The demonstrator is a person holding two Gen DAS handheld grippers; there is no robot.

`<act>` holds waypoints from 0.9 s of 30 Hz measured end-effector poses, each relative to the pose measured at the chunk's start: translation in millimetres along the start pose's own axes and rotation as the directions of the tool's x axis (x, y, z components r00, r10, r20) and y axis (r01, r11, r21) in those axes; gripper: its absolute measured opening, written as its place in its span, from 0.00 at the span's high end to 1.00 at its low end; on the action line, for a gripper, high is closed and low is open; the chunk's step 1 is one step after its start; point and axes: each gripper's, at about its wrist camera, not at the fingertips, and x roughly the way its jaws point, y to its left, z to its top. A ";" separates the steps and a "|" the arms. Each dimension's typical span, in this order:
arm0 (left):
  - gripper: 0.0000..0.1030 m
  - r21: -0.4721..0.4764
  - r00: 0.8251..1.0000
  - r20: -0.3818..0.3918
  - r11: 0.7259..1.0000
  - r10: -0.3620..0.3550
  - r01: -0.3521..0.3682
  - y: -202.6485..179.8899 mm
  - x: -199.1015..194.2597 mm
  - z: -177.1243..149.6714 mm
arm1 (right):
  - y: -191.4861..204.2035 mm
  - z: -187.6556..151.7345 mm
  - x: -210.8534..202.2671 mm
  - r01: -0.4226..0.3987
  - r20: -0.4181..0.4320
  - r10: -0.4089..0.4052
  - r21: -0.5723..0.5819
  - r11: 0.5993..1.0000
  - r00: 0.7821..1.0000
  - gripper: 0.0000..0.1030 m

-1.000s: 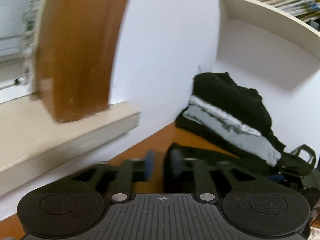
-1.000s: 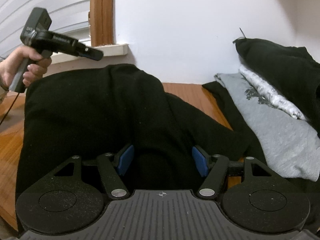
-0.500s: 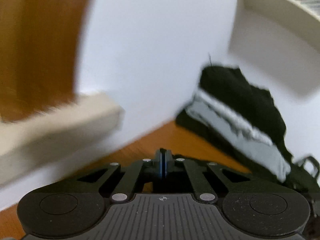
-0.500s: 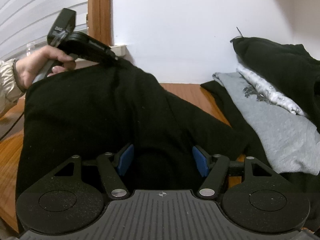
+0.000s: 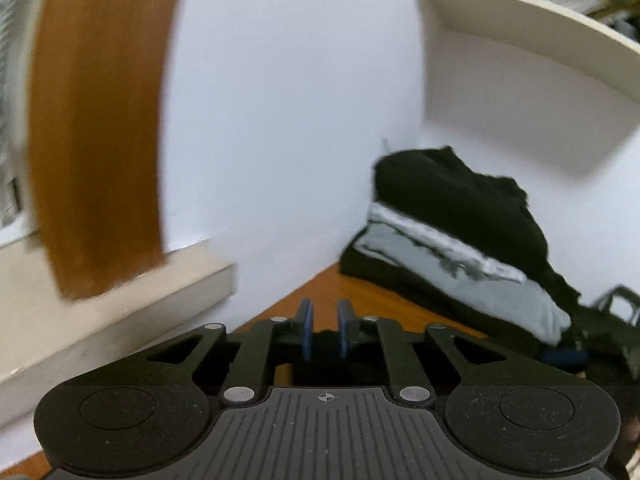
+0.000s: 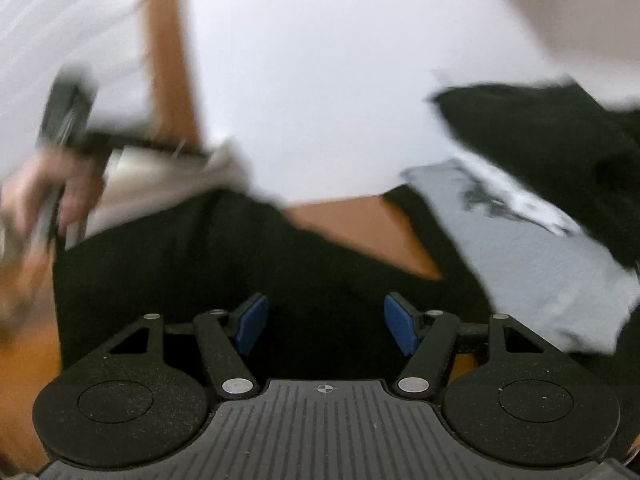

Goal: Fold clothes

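Note:
A black garment (image 6: 192, 264) lies spread on the wooden table (image 6: 360, 224), right under my right gripper (image 6: 326, 326). That gripper is open wide, with its blue pads (image 6: 250, 322) just above the cloth and nothing between them. My left gripper (image 5: 324, 326) is open by a narrow gap, and only a sliver of black cloth (image 5: 326, 334) shows low behind its pads. In the blurred right wrist view a person's hand (image 6: 44, 196) holds the left gripper above the garment's far left edge. Whether it touches the cloth cannot be told.
A stack of folded black and grey clothes (image 5: 460, 240) sits in the corner against the white wall, also at the right (image 6: 540, 220). A window sill (image 5: 120, 312) and a wooden frame (image 5: 100, 140) stand on the left. A shelf (image 5: 520, 12) hangs above the stack.
My left gripper, shut half a second ago on the garment's raised edge, now has its pads apart. The garment's top edge has dropped. Both views are blurred by motion; the right gripper stays open.

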 end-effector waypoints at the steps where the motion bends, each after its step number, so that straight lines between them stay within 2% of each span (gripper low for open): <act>1: 0.86 0.011 1.000 -0.013 1.000 0.002 -0.002 -2.1 4.0 -0.2 | -6.6 0.7 3.0 0.010 -0.006 -0.009 0.031 0.999 1.000 0.38; 3: 0.74 0.034 0.999 -0.038 0.999 0.007 -0.005 -6.3 12.1 -0.7 | -19.7 2.2 9.0 0.029 -0.020 -0.028 0.093 0.995 0.999 0.38; 6: 0.74 0.069 0.997 -0.076 0.998 0.015 -0.009 -12.7 24.3 -1.4 | -39.4 4.3 18.0 0.060 -0.042 -0.053 0.185 0.981 0.998 0.42; 7: 0.78 0.063 0.997 -0.081 0.998 0.009 -0.004 -9.5 27.9 -5.1 | -46.0 5.1 21.0 0.071 -0.050 -0.061 0.215 0.974 0.997 0.54; 8: 0.94 0.054 0.996 -0.086 0.999 0.003 0.002 -5.4 31.4 -9.4 | -50.2 5.5 22.9 0.078 -0.052 -0.068 0.237 0.968 0.996 0.61; 9: 0.94 0.051 0.997 -0.082 0.999 0.006 -0.002 -2.6 32.0 -12.8 | -49.7 5.2 22.4 0.081 -0.042 -0.072 0.245 0.966 0.996 0.77; 10: 0.94 0.050 0.997 -0.077 0.999 0.011 -0.007 0.0 32.1 -16.2 | -49.3 5.0 22.0 0.083 -0.032 -0.077 0.252 0.964 0.997 0.87; 12: 0.99 0.057 0.998 -0.058 0.998 0.033 -0.030 3.7 29.4 -21.4 | -44.3 5.7 16.5 0.149 -0.009 -0.151 0.231 0.962 0.989 0.94; 15: 0.97 0.060 0.998 -0.041 0.997 0.050 -0.048 7.3 19.0 -23.0 | -35.4 5.1 12.4 0.203 -0.007 -0.204 0.160 0.966 0.979 0.93; 17: 0.95 0.069 0.997 -0.024 0.995 0.068 -0.066 1.3 7.3 -18.3 | -28.0 6.8 7.9 0.260 0.011 -0.263 0.112 0.959 0.965 0.86; 19: 0.87 0.104 0.998 0.012 0.993 0.059 -0.060 -14.0 -8.7 -9.9 | -21.1 9.7 0.2 0.310 0.049 -0.314 0.073 0.948 0.948 0.81; 21: 0.67 0.140 0.999 0.040 0.989 0.036 -0.041 -31.8 -20.9 -1.4 | -17.6 12.2 -5.3 0.285 0.063 -0.289 0.072 0.956 0.955 0.77; 23: 0.61 0.169 0.998 0.054 0.986 -0.006 -0.003 -49.7 -30.5 6.0 | -13.2 13.1 -9.5 0.254 0.069 -0.259 0.068 0.965 0.963 0.74; 25: 0.56 0.193 0.998 0.048 0.980 -0.050 0.040 -69.0 -30.7 9.7 | -4.3 5.7 -6.5 0.200 0.040 -0.202 0.049 0.978 0.978 0.72; 27: 0.44 0.223 0.996 0.039 0.972 -0.081 0.070 -89.0 -26.1 10.6 | 4.5 -1.7 -3.6 0.145 0.011 -0.145 0.031 0.989 0.989 0.70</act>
